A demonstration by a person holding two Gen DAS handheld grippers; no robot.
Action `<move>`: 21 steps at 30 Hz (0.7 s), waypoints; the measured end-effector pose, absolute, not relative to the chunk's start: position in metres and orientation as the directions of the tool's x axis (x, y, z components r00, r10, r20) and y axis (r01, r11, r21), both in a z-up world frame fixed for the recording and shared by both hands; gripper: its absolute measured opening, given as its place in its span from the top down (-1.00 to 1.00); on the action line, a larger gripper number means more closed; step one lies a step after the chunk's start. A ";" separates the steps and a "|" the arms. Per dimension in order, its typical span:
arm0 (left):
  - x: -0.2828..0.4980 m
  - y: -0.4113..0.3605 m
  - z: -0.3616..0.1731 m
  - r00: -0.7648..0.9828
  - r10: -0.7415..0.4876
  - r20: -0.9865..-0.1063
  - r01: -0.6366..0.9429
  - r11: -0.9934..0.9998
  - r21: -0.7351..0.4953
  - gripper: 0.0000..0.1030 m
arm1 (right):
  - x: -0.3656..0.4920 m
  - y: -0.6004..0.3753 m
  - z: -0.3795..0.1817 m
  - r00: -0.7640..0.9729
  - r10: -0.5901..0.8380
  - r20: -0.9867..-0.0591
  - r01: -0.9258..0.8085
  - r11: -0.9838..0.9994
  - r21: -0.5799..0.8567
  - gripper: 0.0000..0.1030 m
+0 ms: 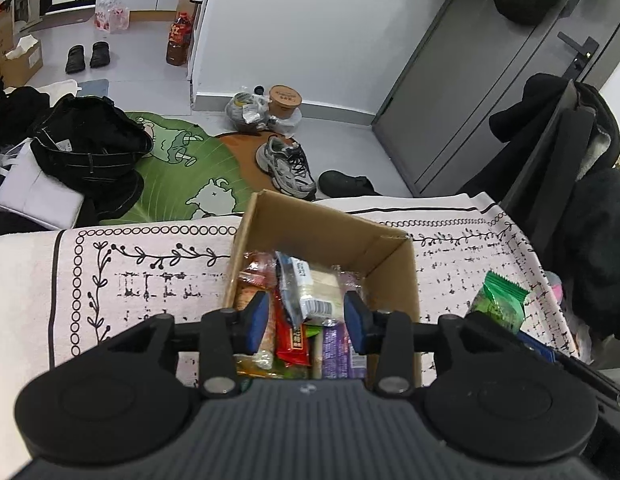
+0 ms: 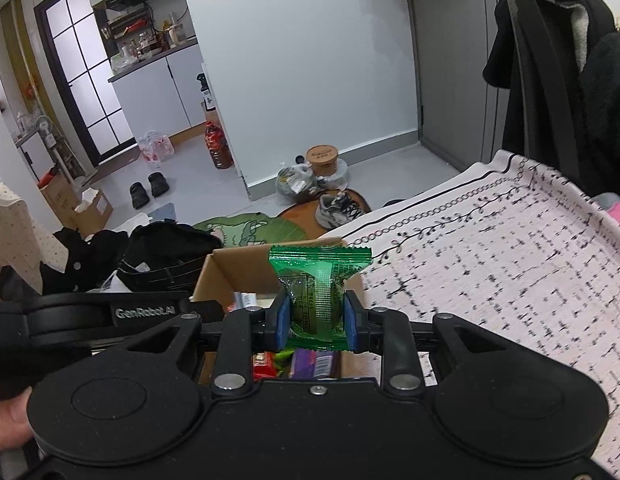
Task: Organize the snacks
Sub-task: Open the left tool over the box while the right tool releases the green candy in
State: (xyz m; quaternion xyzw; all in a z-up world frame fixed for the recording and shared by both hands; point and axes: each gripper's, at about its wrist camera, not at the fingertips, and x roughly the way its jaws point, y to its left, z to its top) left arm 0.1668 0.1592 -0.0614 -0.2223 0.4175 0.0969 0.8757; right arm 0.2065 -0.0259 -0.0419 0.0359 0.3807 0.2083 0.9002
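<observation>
Left tongs (image 1: pixel 305 318) hover over the cardboard box (image 1: pixel 394 276), blue pads (image 1: pixel 257 322) spread wide, nothing between them. They sit above a white-and-clear cracker packet (image 1: pixel 314 288) lying on top of the heap; red, purple and orange wrappers are packed beneath it. Judged: this side is either done dropping or ready to shift the pile to make room.

The box stands on the patterned cloth over the worktop (image 1: pixel 149 280), top flaps open, so snacks can go in from above.

Right tongs (image 2: pixel 316 318) pinch a green wrapped snack (image 2: pixel 318 292) by its bulging middle, crimped end up. It is held just beside the box's right rim, near the wall. Judged: next comes carrying it over the opening and releasing. Risk: the slick film may slip.
</observation>
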 end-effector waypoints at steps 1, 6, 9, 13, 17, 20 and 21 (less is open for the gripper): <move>0.167 0.159 -0.061 0.632 -0.010 -0.775 -0.360 0.882 -0.305 0.22 | 0.207 -0.025 -0.043 0.617 0.408 -0.673 -0.348 0.908 0.233 0.45; 0.166 0.158 -0.061 0.631 -0.015 -0.775 -0.352 0.885 -0.304 0.12 | 0.208 -0.026 -0.045 0.602 0.422 -0.678 -0.349 0.903 0.252 0.39; 0.167 0.155 -0.061 0.628 -0.019 -0.778 -0.343 0.891 -0.299 0.08 | 0.211 -0.033 -0.044 0.596 0.424 -0.682 -0.338 0.903 0.266 0.30; 0.169 0.152 -0.063 0.624 -0.024 -0.781 -0.335 0.895 -0.295 0.07 | 0.212 -0.046 -0.043 0.602 0.427 -0.675 -0.322 0.903 0.284 0.26; 0.170 0.149 -0.064 0.623 -0.026 -0.782 -0.326 0.900 -0.290 0.06 | 0.214 -0.059 -0.043 0.607 0.403 -0.684 -0.301 0.914 0.271 0.26; 0.172 0.146 -0.065 0.621 -0.028 -0.783 -0.321 0.903 -0.287 0.06 | 0.215 -0.072 -0.043 0.614 0.378 -0.692 -0.279 0.925 0.258 0.26; 0.173 0.145 -0.066 0.619 -0.029 -0.785 -0.319 0.904 -0.285 0.05 | 0.215 -0.077 -0.043 0.616 0.373 -0.694 -0.275 0.927 0.254 0.26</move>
